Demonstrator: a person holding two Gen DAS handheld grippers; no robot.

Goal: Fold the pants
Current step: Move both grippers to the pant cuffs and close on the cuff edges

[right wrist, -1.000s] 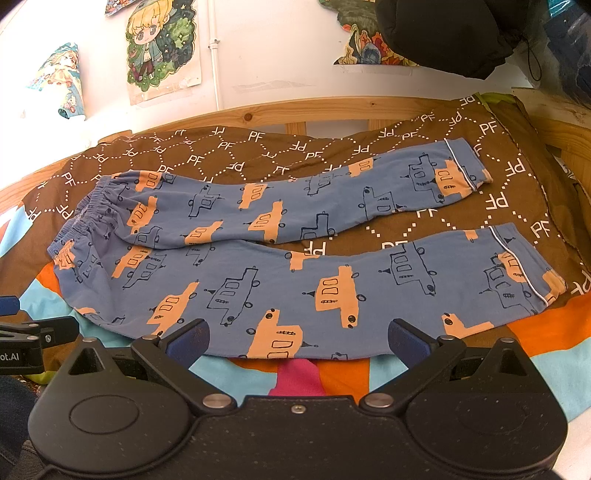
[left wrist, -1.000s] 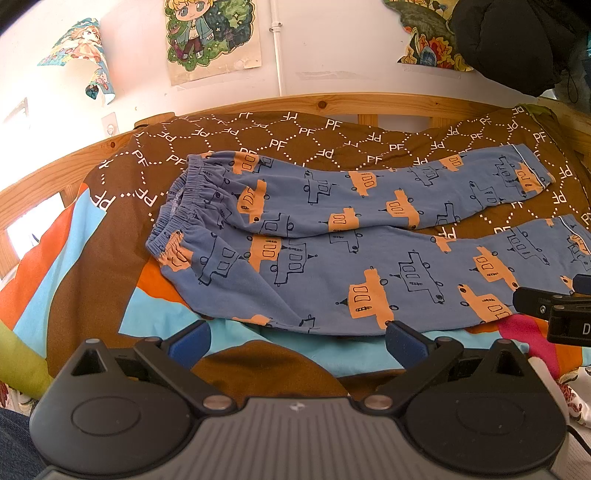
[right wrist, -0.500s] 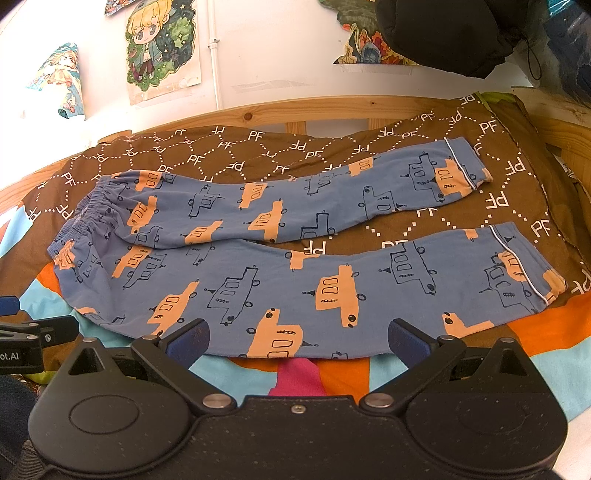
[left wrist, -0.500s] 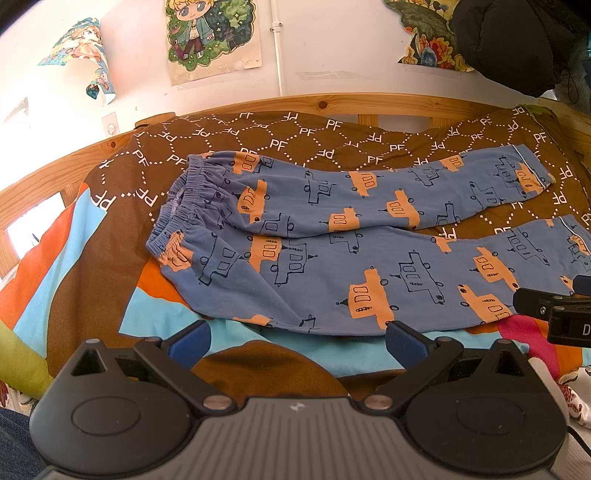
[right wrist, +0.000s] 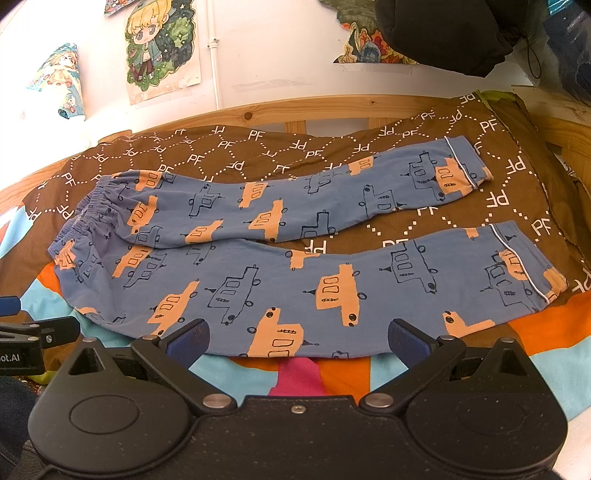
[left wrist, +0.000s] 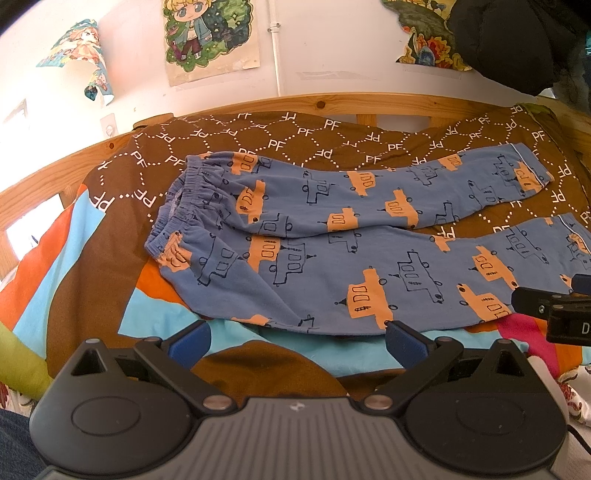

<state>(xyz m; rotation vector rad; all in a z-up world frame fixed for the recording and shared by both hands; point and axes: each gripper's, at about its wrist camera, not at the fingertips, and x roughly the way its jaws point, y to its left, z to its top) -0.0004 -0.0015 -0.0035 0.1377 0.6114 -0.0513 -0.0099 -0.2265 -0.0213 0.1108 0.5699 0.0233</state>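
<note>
Blue pants (left wrist: 332,236) with orange and outlined vehicle prints lie flat on the bed, waistband at the left, both legs spread to the right. They also show in the right wrist view (right wrist: 295,258). My left gripper (left wrist: 295,341) is open and empty, just short of the near edge of the lower leg near the waist. My right gripper (right wrist: 297,339) is open and empty at the near edge of the lower leg's middle. The right gripper's side (left wrist: 554,310) shows at the right of the left wrist view.
The pants lie on a brown quilt (left wrist: 295,136) with white "PF" print and a multicoloured blanket (left wrist: 92,266). A wooden bed frame (left wrist: 369,103) runs behind. Posters (left wrist: 210,37) hang on the white wall. Dark clothing (right wrist: 443,33) hangs at top right.
</note>
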